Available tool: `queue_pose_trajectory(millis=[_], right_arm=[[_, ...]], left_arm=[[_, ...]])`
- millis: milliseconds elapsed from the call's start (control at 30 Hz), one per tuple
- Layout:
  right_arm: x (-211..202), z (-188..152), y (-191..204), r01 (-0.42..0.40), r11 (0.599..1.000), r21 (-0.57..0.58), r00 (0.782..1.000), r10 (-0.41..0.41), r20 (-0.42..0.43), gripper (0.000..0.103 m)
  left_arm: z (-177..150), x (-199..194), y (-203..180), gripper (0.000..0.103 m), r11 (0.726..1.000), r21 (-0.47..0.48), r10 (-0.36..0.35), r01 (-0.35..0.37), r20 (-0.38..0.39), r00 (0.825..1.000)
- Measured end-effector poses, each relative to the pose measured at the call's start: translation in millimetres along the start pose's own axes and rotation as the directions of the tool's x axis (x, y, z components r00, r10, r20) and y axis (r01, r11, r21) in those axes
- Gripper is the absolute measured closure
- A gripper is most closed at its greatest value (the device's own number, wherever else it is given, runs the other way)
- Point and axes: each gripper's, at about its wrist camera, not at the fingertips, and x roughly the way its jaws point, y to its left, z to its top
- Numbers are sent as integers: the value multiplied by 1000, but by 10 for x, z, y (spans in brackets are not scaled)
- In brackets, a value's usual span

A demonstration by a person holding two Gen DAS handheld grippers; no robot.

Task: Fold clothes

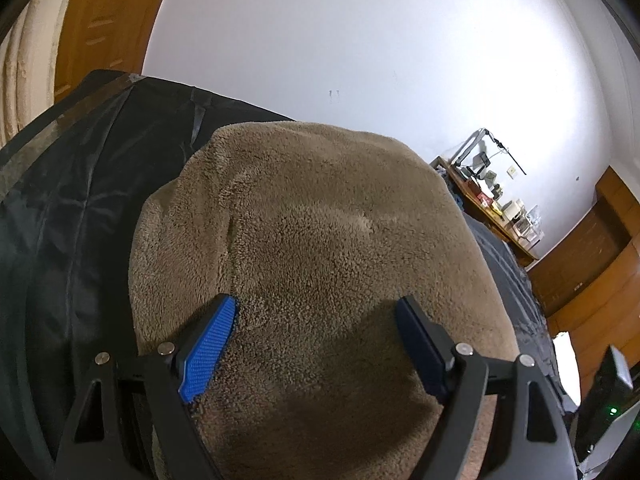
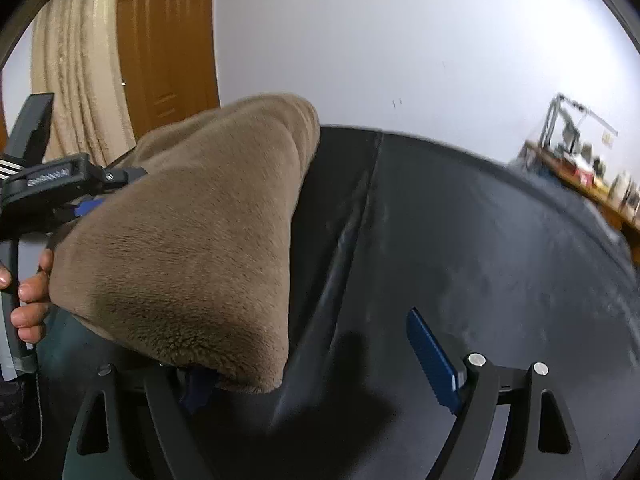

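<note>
A folded brown fleece garment (image 1: 312,248) lies on a black sheet (image 1: 80,184). My left gripper (image 1: 316,312) is open, its blue pads (image 1: 208,348) spread and resting on the fleece's near part. In the right wrist view the same fleece (image 2: 188,248) sits at the left, on the black sheet (image 2: 480,260). My right gripper (image 2: 320,344) is open; its right pad (image 2: 432,360) is over bare sheet, its left pad is mostly hidden under the fleece's near corner. The left gripper's body (image 2: 52,184) and the hand holding it show at the far left.
A white wall (image 1: 360,40) stands behind. A wooden door (image 2: 168,40) and a beige curtain (image 2: 76,60) are at the left. A cluttered wooden shelf (image 1: 492,200) runs along the right. A device with a green light (image 1: 612,408) sits at the lower right.
</note>
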Motion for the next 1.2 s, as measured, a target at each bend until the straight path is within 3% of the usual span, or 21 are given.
queue_pose_trajectory(millis=[133, 267, 400, 500, 633, 733, 900, 1033, 1200], right_arm=[[23, 5, 19, -6, 1000, -13, 1000, 5, -13, 17], [-149, -17, 27, -69, 997, -35, 998, 69, -10, 17], [-476, 58, 11, -161, 987, -20, 982, 162, 93, 17], [-651, 229, 110, -214, 975, -56, 957, 221, 189, 15], [-673, 409, 458, -201, 963, -180, 939, 241, 245, 15], [-495, 426, 749, -184, 945, -270, 945, 246, 216, 15], [-9, 272, 880, -186, 928, -322, 967, 231, 109, 14], [221, 109, 946, -158, 913, -375, 979, 195, 60, 3], [278, 73, 967, -154, 921, -358, 979, 190, 70, 2]], left_arm=[[-19, 6, -16, 19, 1000, 12, 11, -11, 4, 1000], [-23, 3, -13, 19, 1000, 12, 14, -14, 5, 1000], [-22, -10, 7, 19, 1000, -5, 5, -5, 3, 1000], [-24, -25, 14, 19, 1000, -13, -5, 5, 2, 1000], [-30, -43, 25, 18, 1000, -15, -10, 10, 2, 1000], [-27, -76, 66, 18, 999, -37, -27, 27, 2, 1000], [7, -141, 161, 18, 991, -109, -81, 81, 6, 997], [-19, -105, 33, 18, 998, -46, -45, 45, 2, 999], [-75, -59, -122, 17, 999, 46, 18, -19, 6, 1000]])
